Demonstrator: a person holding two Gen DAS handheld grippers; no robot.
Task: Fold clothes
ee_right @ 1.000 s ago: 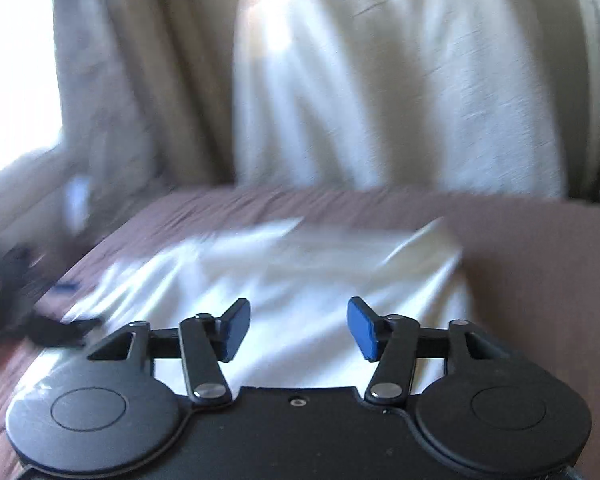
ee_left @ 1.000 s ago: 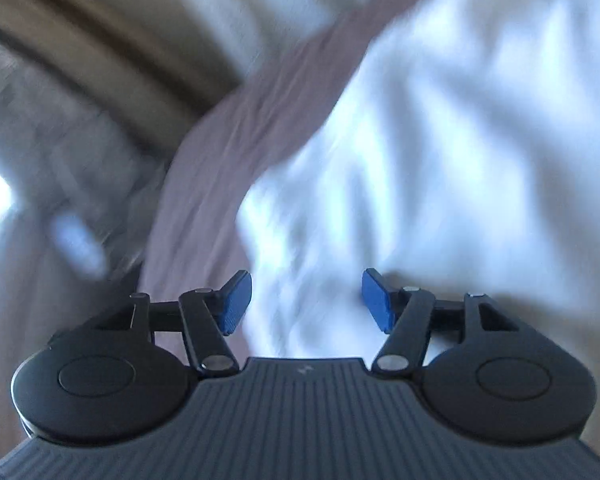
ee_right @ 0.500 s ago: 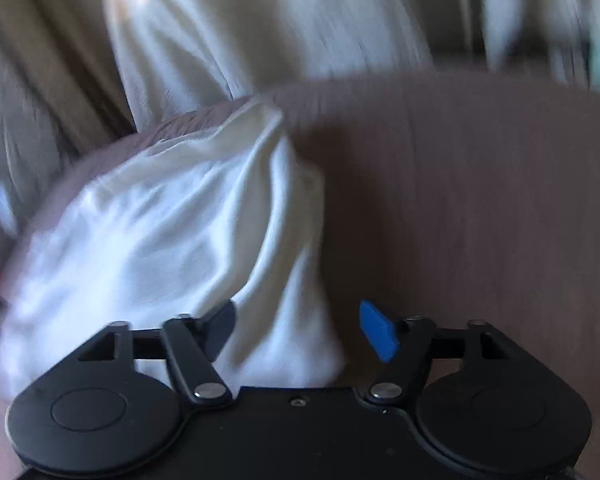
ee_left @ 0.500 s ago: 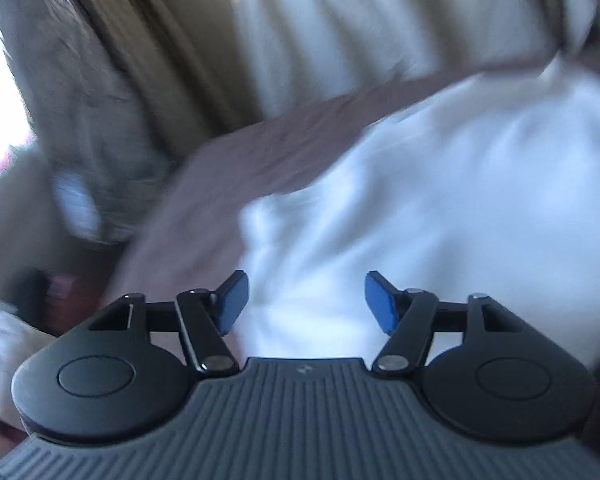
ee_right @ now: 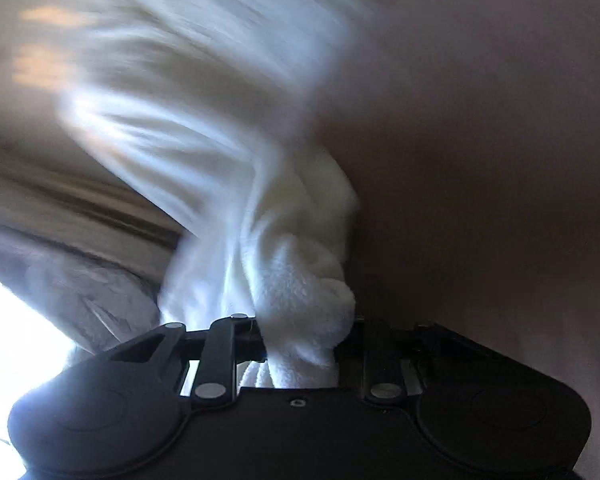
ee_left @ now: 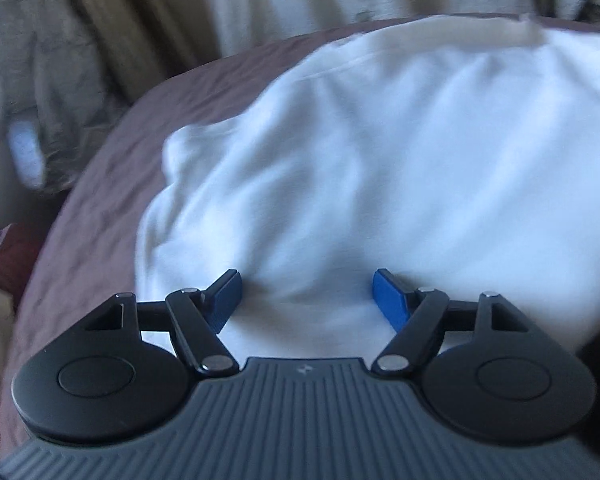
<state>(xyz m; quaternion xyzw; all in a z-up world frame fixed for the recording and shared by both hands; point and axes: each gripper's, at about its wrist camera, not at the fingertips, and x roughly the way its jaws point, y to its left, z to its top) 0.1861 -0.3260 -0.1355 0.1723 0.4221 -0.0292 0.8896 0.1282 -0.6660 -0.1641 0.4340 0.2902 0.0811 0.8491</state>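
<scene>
Two grippers: left gripper (ee_left: 306,294) fingers spread over white garment (ee_left: 400,160); right gripper (ee_right: 300,344) fingers clenched on it; no writing legible.

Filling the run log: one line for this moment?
left gripper open over white garment | right gripper shut on white garment | brown bedspread

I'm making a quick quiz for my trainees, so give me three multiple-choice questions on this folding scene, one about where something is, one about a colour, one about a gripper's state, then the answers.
1. Where does the white garment lie?
A. on the brown bed cover
B. on a wooden floor
C. in a basket

2. What colour are the left gripper's pads?
A. red
B. blue
C. green

3. What is the right gripper doing?
A. open above the cloth
B. shut on nothing
C. shut on a bunch of white fabric

Answers: 1 A, brown cover shows around the garment; 2 B, both pads look blue; 3 C, fleecy fabric is pinched between its closed jaws.
</scene>
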